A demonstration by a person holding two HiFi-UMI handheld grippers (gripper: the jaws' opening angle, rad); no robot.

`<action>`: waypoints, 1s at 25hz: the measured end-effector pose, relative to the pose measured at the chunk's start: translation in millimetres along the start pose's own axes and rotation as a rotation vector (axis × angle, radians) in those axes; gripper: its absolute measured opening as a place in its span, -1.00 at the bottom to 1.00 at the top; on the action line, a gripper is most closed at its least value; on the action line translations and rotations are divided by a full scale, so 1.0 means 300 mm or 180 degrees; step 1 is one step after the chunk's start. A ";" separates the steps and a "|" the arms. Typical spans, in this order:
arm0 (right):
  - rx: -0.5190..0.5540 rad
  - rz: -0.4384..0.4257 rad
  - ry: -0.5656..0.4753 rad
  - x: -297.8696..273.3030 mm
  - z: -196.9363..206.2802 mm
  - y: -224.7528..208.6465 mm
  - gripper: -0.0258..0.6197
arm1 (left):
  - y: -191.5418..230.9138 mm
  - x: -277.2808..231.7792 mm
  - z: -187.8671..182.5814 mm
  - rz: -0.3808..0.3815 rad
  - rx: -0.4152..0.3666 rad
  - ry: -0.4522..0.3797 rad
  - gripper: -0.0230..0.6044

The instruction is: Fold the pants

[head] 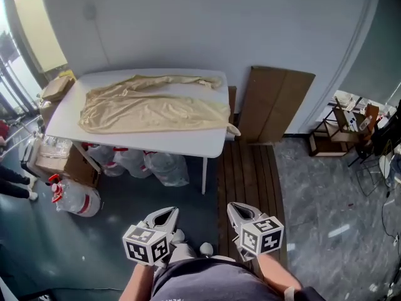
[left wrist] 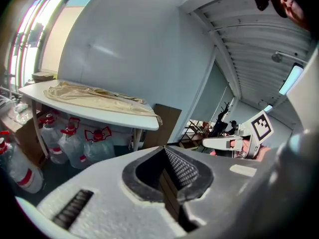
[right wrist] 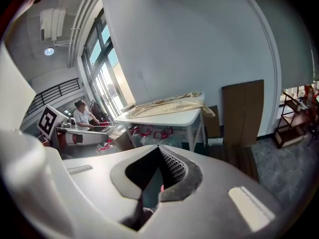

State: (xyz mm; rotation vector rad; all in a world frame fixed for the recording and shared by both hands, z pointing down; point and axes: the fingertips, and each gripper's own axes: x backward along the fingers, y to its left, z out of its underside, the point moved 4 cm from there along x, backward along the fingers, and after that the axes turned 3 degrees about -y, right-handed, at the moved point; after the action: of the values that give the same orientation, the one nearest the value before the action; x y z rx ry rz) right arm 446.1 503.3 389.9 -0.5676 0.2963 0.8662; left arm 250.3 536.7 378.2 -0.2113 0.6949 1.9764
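Note:
Beige pants [head: 153,105] lie spread lengthwise on a white table [head: 188,144] against the far wall, with one end hanging over the right edge. Both grippers are held low and close to the person's body, well short of the table. The left gripper [head: 168,213] is shut with nothing in it, and so is the right gripper [head: 237,209]. In the left gripper view the shut left gripper [left wrist: 165,148] points toward the pants [left wrist: 94,96], with the right gripper [left wrist: 234,142] beside it. In the right gripper view the shut right gripper [right wrist: 158,147] faces the pants [right wrist: 167,103].
Several large water jugs [head: 135,162] and cardboard boxes [head: 56,162] sit under and left of the table. A brown board [head: 272,105] leans on the wall at its right, above a wooden slatted strip [head: 250,174]. A rack [head: 344,127] stands far right. A seated person [right wrist: 82,116] is off to the left.

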 end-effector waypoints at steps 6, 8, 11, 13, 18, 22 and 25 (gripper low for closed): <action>0.0032 -0.0099 0.0071 -0.027 -0.001 0.005 -0.92 | 0.029 0.008 0.005 -0.0115 0.0006 0.0028 -0.93; 0.0033 -0.0153 0.0085 -0.047 -0.009 0.006 -0.92 | 0.047 0.015 -0.007 -0.0165 0.0029 0.0005 -0.93; 0.0048 -0.0220 0.0141 -0.077 -0.007 0.018 -0.92 | 0.069 0.033 -0.013 -0.0157 0.0100 -0.0070 -0.93; 0.0031 -0.0228 0.0201 -0.089 0.006 0.022 -0.92 | 0.080 0.043 -0.005 -0.0093 0.0228 -0.0102 -0.93; 0.0057 -0.0209 0.0191 -0.167 -0.046 0.030 -0.92 | 0.157 -0.008 -0.059 -0.0002 0.0237 -0.0107 -0.93; 0.0015 -0.0114 0.0251 -0.242 -0.092 0.012 -0.92 | 0.214 -0.057 -0.115 -0.0014 0.0103 -0.0071 -0.93; 0.0006 -0.0105 0.0200 -0.322 -0.157 0.023 -0.92 | 0.298 -0.079 -0.171 -0.0022 0.0097 -0.0087 -0.93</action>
State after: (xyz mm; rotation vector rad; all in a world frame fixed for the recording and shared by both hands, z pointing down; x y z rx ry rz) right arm 380.0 418.6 394.1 -0.5972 0.3440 0.8173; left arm 178.1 459.6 380.2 -0.1679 0.7051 1.9573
